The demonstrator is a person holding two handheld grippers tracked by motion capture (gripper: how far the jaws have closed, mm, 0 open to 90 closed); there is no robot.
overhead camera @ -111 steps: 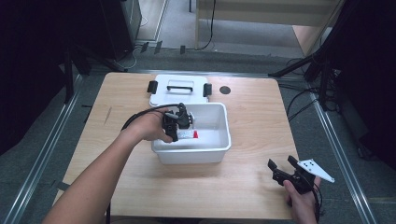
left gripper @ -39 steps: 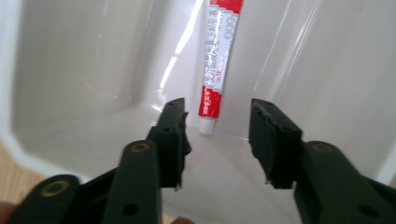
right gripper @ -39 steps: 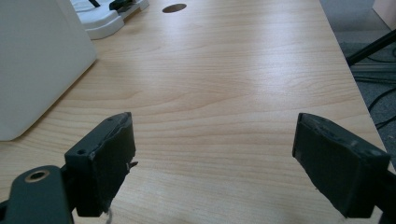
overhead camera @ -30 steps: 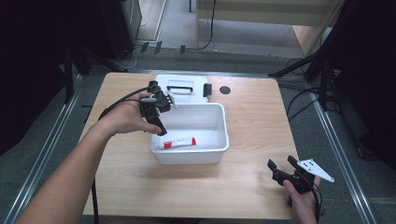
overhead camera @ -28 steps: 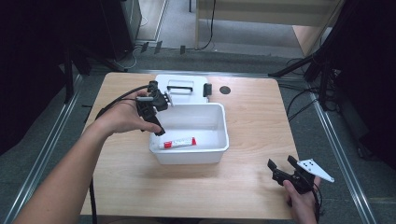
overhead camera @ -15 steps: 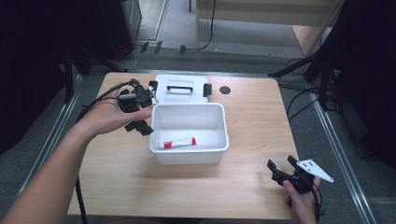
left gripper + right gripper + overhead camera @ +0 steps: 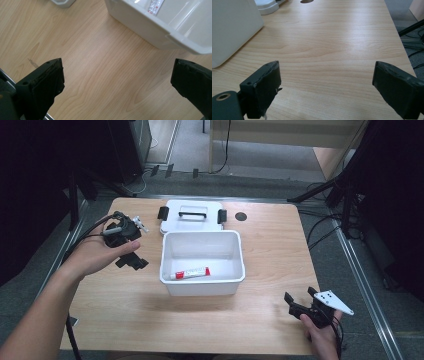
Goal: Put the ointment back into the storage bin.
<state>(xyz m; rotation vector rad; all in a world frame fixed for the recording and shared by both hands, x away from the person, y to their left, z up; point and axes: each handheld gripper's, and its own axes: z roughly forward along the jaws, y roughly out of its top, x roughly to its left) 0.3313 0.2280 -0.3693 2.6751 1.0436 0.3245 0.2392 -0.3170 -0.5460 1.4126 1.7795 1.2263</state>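
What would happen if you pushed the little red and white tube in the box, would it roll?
The tube lies flat on the floor of the white box, so it probably slides or rolls a little until a wall stops it. It looks small, so likely light. Its body may squash somewhat if squeezed.

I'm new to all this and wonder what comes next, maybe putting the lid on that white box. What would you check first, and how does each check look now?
1. Tube lies flat on the floor of the white box, below the rim: ok.
2. Left gripper is off to the side of the box, jaws wide apart with nothing between them: ok.
3. Right gripper is open and empty, near the table's front edge: ok.
4. Lid lies behind the box, handle up, nothing on it: ok.
5. Lid's black latches are free to clip: cannot tell.
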